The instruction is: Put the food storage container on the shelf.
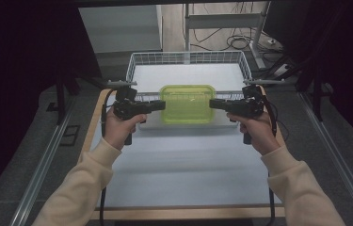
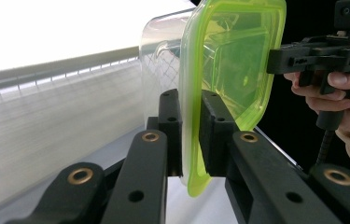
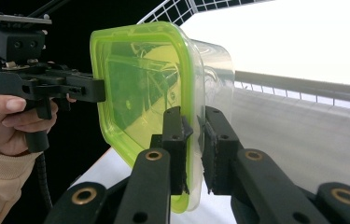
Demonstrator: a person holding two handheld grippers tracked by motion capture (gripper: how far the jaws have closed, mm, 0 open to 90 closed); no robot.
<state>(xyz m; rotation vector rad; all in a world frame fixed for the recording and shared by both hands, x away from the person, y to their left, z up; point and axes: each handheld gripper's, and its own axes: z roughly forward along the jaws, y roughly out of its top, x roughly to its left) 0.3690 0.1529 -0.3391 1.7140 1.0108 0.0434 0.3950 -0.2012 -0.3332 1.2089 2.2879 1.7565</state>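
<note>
A clear box with a green lid (image 1: 187, 103) hangs in the air between the two grippers, just in front of the wire basket (image 1: 136, 63). The left gripper (image 1: 161, 104) pinches the lid's left edge. The right gripper (image 1: 213, 103) pinches its right edge.

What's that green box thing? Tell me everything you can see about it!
The container is a clear plastic tub with a see-through lime-green lid with rounded corners. The lid is on. It is held level between two hands, lid upward, in front of the white wire basket. The left gripper and right gripper each pinch the lid's rim at opposite ends.
</note>
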